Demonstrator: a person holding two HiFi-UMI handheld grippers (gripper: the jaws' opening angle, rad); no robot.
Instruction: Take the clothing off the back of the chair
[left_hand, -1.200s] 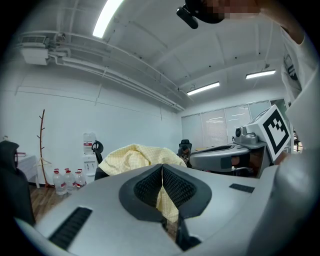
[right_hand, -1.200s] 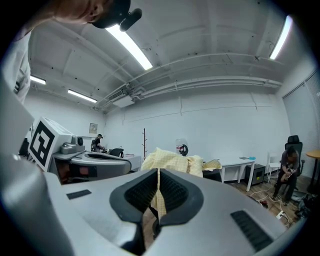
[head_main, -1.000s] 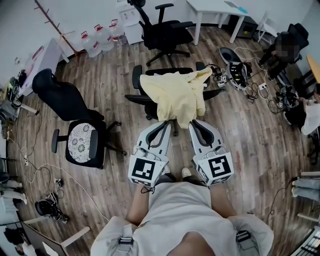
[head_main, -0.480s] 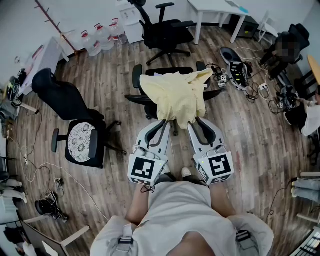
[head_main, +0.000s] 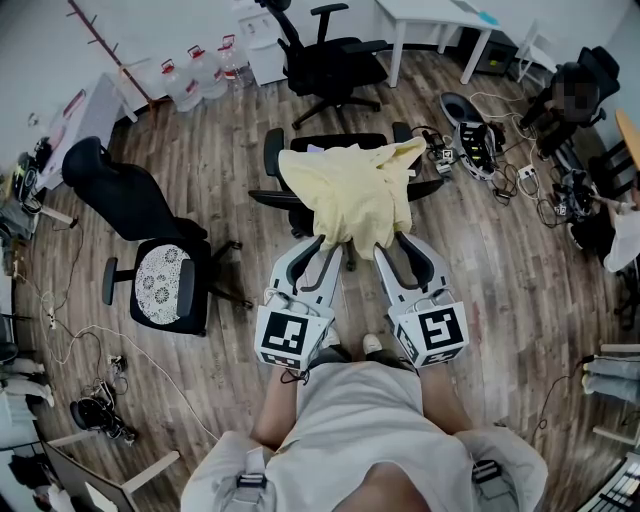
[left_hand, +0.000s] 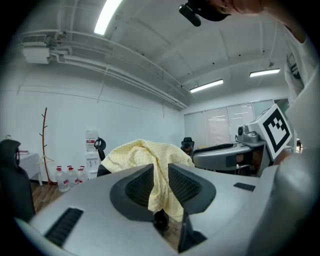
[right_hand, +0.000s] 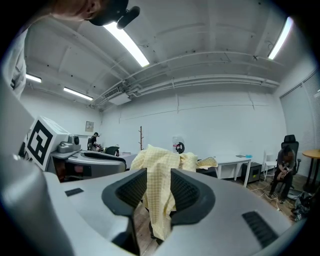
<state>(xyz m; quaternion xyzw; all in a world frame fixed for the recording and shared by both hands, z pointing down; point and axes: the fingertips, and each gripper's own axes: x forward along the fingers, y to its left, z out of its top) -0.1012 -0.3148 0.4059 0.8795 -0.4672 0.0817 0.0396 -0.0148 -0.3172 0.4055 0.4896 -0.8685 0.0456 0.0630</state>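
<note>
Left tool (head_main: 318, 245), right tool (head_main: 388, 246), just spreading (loose) around shirt (head_main: 350, 190) on chair (head_main: 273, 155)

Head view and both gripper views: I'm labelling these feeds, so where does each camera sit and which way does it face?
Head view: on the person's head, facing steeply down at the yellow garment on the chair; torso, left gripper, right gripper show.
Left gripper view: on that gripper, facing forward along its fingers, just opening with the garment between; right gripper alongside.
Right gripper view: on that gripper, facing forward along its fingers, just opening with the garment between; left gripper alongside.
Shared: all see the garment.
</note>
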